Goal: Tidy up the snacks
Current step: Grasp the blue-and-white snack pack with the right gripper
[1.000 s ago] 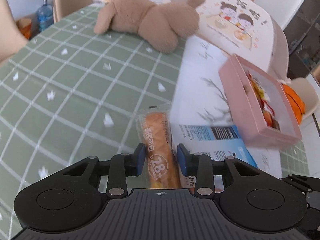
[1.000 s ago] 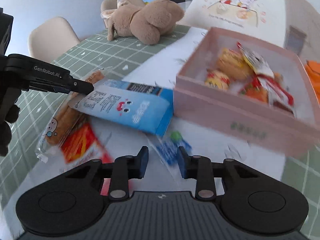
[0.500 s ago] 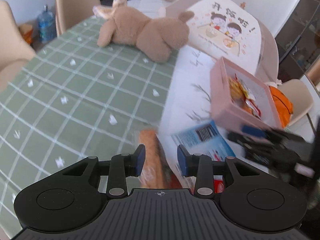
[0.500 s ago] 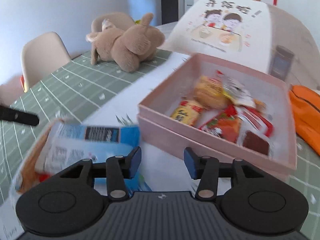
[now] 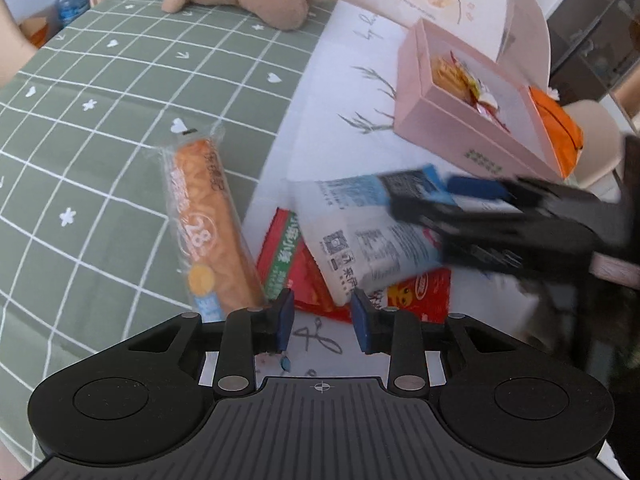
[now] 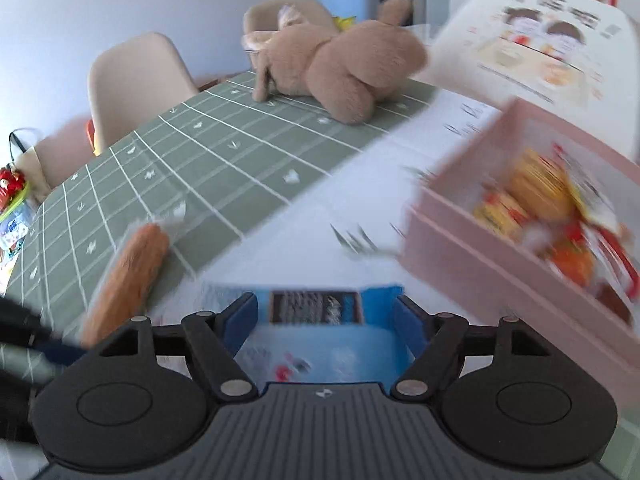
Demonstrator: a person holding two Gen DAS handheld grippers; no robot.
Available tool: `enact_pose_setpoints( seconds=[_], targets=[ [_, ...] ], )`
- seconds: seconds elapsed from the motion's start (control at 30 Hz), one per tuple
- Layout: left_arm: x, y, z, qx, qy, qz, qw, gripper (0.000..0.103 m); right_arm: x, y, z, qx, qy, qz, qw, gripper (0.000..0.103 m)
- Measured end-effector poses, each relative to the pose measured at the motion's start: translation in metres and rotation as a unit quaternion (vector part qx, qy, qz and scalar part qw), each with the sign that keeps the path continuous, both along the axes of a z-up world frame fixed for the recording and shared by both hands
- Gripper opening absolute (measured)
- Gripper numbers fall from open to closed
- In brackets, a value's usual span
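Observation:
My left gripper (image 5: 322, 320) hovers low over the white cloth. Its jaws stand narrow and are closing, with nothing between them. An orange bread stick packet (image 5: 208, 220) lies just to its left. Ahead lie red snack packets (image 5: 298, 268), and a blue-and-white packet (image 5: 360, 228) rests on top of them. My right gripper (image 6: 324, 312) straddles the blue-and-white packet (image 6: 320, 332) at its far end. Its jaws are opening wide, one on each side of the packet. The pink box (image 5: 460, 128) holds several snacks at the back right.
A brown plush toy (image 6: 344, 64) lies on the green checked tablecloth (image 5: 100, 100) at the back. A domed food cover (image 6: 540, 40) with a cartoon print stands behind the pink box (image 6: 500, 264). An orange bag (image 5: 560, 128) sits beyond the box. Beige chairs (image 6: 136, 84) ring the table.
The bread stick packet, earlier between my left jaws, now lies free to their left. My right jaws went from shut to wide and came over the blue-and-white packet.

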State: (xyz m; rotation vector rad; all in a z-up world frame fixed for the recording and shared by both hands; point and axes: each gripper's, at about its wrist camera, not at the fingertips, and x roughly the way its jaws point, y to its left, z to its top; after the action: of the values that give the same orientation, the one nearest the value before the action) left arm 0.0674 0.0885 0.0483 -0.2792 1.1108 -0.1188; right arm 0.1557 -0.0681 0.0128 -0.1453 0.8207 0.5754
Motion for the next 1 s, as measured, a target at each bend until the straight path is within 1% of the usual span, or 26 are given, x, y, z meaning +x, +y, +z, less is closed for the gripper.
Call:
enact_pose_setpoints(
  seconds=[0.07, 0.17, 0.27, 0.37, 0.43, 0.57, 0.67, 0.77, 0.83, 0.87, 0.9, 0.93, 1.0],
  targets=[
    [0.001, -0.007, -0.002, 0.007, 0.003, -0.009, 0.9999, 0.035, -0.013, -0.022, 0.001, 0.005, 0.009, -0.009, 1.0, 0.075],
    [0.002, -0.019, -0.004, 0.019, 0.005, -0.016, 0.9997, 0.035, -0.031, -0.05, 0.001, -0.005, 0.006, -0.033, 0.999, 0.075],
    [0.002, -0.026, -0.007, 0.013, 0.006, -0.021, 0.9997, 0.035, -0.048, -0.073, 0.0, -0.012, 0.011, -0.056, 0.998, 0.075],
    [-0.001, -0.033, -0.007, 0.018, 0.001, -0.026, 0.9995, 0.036, -0.065, -0.085, 0.001, -0.022, 0.005, -0.056, 0.998, 0.073],
    [-0.004, -0.033, -0.006, 0.017, 0.001, -0.023, 0.9996, 0.036, -0.075, -0.086, 0.004, -0.032, -0.011, -0.045, 0.998, 0.073],
    [-0.012, -0.028, -0.005, 0.038, 0.0, -0.013, 0.9992, 0.036, -0.083, -0.077, 0.012, -0.037, -0.043, -0.017, 0.998, 0.075],
    [-0.016, -0.019, -0.004, 0.043, 0.004, -0.001, 0.999, 0.035, -0.077, -0.054, 0.014, -0.05, -0.066, 0.022, 0.996, 0.08],
    [-0.019, -0.013, -0.003, 0.044, 0.005, 0.009, 0.999, 0.035, -0.068, -0.023, 0.009, -0.082, -0.087, 0.079, 0.99, 0.08],
    [-0.02, -0.011, -0.002, 0.042, 0.005, 0.013, 0.999, 0.035, -0.06, -0.005, 0.005, -0.103, -0.109, 0.102, 0.983, 0.08],
    [-0.021, -0.011, -0.002, 0.042, 0.005, 0.014, 0.999, 0.035, -0.055, 0.003, 0.005, -0.106, -0.12, 0.107, 0.981, 0.081],
    [-0.021, -0.011, -0.002, 0.042, 0.005, 0.015, 0.999, 0.035, -0.049, 0.008, 0.005, -0.103, -0.122, 0.108, 0.981, 0.081],
    [-0.021, -0.012, -0.002, 0.041, 0.005, 0.014, 0.9991, 0.035, -0.041, 0.013, 0.005, -0.098, -0.114, 0.106, 0.983, 0.081],
    [-0.02, -0.012, -0.002, 0.039, 0.005, 0.011, 0.9992, 0.035, -0.021, 0.019, 0.003, -0.083, -0.078, 0.095, 0.989, 0.082]
  ],
)
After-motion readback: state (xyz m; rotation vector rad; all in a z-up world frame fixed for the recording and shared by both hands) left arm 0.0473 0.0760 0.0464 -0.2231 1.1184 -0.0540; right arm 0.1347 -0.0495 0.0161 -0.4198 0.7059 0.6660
